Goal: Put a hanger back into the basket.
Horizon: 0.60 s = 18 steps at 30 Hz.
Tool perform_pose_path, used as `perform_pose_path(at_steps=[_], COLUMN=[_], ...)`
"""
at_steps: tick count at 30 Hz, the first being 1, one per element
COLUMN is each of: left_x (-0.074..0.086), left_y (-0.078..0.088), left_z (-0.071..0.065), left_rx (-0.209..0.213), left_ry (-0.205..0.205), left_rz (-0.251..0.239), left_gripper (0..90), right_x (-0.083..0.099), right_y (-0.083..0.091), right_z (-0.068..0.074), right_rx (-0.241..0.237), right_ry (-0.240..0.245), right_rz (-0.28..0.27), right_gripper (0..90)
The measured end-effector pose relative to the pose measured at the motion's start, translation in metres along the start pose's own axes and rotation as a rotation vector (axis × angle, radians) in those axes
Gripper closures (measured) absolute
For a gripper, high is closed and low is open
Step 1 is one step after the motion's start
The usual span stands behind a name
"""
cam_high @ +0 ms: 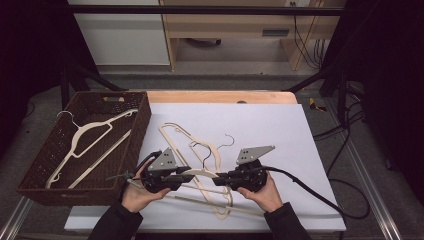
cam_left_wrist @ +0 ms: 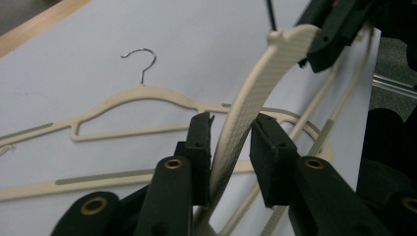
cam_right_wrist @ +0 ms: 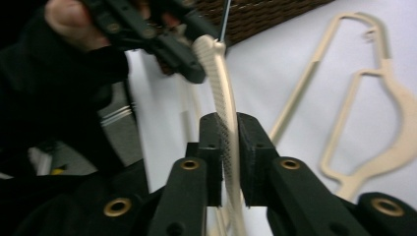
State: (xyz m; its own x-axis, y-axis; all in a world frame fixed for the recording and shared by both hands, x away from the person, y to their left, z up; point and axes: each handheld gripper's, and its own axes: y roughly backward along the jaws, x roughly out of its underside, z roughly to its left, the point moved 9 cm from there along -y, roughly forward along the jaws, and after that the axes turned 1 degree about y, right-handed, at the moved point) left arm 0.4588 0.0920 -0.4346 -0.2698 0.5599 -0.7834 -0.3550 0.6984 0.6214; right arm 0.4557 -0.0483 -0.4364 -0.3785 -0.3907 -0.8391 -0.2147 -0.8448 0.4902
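Note:
Both grippers hold one cream plastic hanger (cam_high: pixel 201 173) a little above the white sheet, near the front edge. My left gripper (cam_high: pixel 186 172) is shut on one arm of it; in the left gripper view the ribbed arm (cam_left_wrist: pixel 236 128) runs up between the pads of this gripper (cam_left_wrist: pixel 231 142). My right gripper (cam_high: pixel 218 179) is shut on the same hanger, and the right gripper view has the strip (cam_right_wrist: pixel 223 83) pinched between the pads of this gripper (cam_right_wrist: pixel 227 137). The left gripper (cam_right_wrist: pixel 187 59) also appears there, at the strip's far end.
A brown wicker basket (cam_high: pixel 40 165) stands at the left with cream hangers (cam_high: pixel 85 135) inside. More cream hangers (cam_high: pixel 172 132) lie tangled on the white sheet (cam_high: pixel 280 130), one with a metal hook (cam_left_wrist: pixel 142 61). A black cable (cam_high: pixel 320 195) trails to the right.

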Motion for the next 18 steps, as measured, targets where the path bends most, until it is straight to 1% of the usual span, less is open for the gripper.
perform_pose_path(at_steps=[2,4,6,9,13,14,16,18], left_x=[0.0,0.001,0.002,0.003,0.003,0.003,0.003,0.003], left_y=[0.0,-0.001,-0.001,-0.003,-0.004,-0.004,-0.004,-0.002], left_z=[-0.003,-0.006,-0.009,-0.015,-0.021,-0.022,-0.022,-0.021], left_rx=[0.006,0.01,0.024,0.061,0.109,0.11,0.084,0.073], left_ry=[0.0,0.003,0.007,0.025,0.042,0.045,0.037,0.052], left_rz=[0.008,0.012,0.014,0.01,0.008,0.007,0.012,0.002], left_gripper=[76.0,77.4,79.0,81.9,85.1,85.8,86.2,86.3], right_x=[-0.001,0.0,0.001,0.001,0.001,0.001,0.002,0.002], right_y=[0.0,0.0,-0.001,-0.001,-0.002,-0.002,0.0,0.006], right_z=[-0.003,-0.004,-0.005,-0.008,-0.01,-0.01,-0.011,-0.013], right_rx=[0.036,0.057,0.074,0.105,0.128,0.134,0.138,0.139], right_ry=[0.017,0.027,0.034,0.035,0.047,0.05,0.052,0.041], right_rz=[-0.01,-0.012,-0.009,-0.012,-0.023,-0.025,-0.038,-0.061], right_gripper=[75.6,71.7,68.6,63.9,56.1,54.6,50.7,48.3])
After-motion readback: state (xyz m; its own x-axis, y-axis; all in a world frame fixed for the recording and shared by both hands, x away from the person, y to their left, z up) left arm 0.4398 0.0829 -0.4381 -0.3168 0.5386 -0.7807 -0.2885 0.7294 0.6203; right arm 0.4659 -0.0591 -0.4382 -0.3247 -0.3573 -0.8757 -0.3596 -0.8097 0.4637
